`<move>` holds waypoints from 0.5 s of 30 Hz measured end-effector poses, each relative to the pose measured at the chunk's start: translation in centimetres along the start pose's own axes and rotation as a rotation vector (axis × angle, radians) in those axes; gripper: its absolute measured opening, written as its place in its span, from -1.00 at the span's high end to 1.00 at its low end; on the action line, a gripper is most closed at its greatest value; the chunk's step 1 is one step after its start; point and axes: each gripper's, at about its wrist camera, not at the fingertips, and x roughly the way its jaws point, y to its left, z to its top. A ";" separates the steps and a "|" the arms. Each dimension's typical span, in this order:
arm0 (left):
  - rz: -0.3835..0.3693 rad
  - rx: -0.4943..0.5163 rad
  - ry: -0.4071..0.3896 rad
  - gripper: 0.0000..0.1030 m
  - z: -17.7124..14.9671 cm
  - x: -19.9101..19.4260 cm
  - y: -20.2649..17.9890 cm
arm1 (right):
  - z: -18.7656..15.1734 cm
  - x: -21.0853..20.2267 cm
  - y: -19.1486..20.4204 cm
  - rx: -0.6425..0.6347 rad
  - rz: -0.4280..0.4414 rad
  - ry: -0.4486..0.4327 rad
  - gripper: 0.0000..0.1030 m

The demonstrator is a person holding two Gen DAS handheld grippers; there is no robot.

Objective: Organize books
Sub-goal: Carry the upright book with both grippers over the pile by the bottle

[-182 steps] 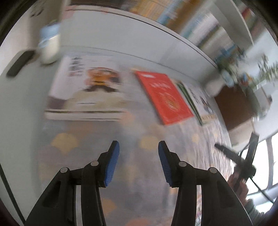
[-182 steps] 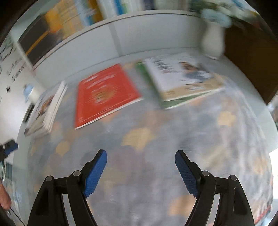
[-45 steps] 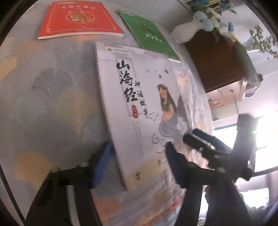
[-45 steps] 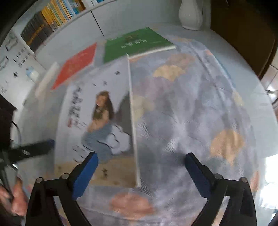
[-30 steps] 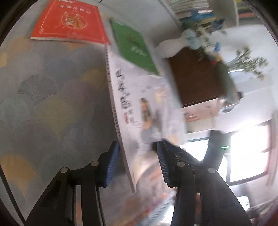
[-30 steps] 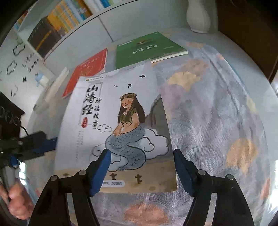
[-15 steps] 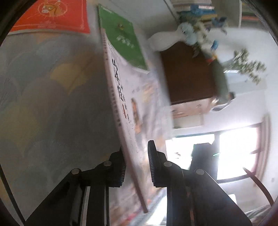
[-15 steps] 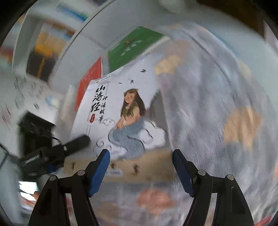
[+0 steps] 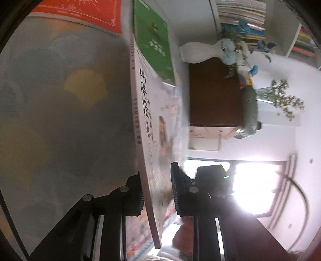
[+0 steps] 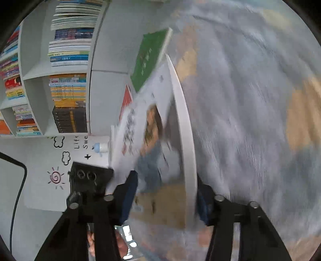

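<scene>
Lifting is the step we judge in hand: our left gripper [image 9: 155, 192] is clamped on the spine edge of the thin white picture book with a mermaid cover [image 9: 149, 124], tilted up off the fan-patterned grey tablecloth [image 9: 60, 112]; our right gripper [image 10: 166, 197] has just been closing, jaws astride its opposite edge, though blur hides whether the pads press; next we must carry it level onto a pile; beyond lie the green paperback [image 9: 154, 44] and the red paperback [image 9: 84, 10], with a white vase [image 9: 198, 53] near.

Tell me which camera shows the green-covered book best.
The left wrist view: the flat green-covered book shows its sharp cover, partly hidden by the white illustrated book. The right wrist view shows it blurred and foreshortened.
</scene>
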 end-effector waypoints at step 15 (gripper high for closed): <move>0.281 0.313 0.024 0.64 -1.7 -2.2 -2.2 | -6.9 4.2 12.8 -0.879 -0.542 0.014 0.31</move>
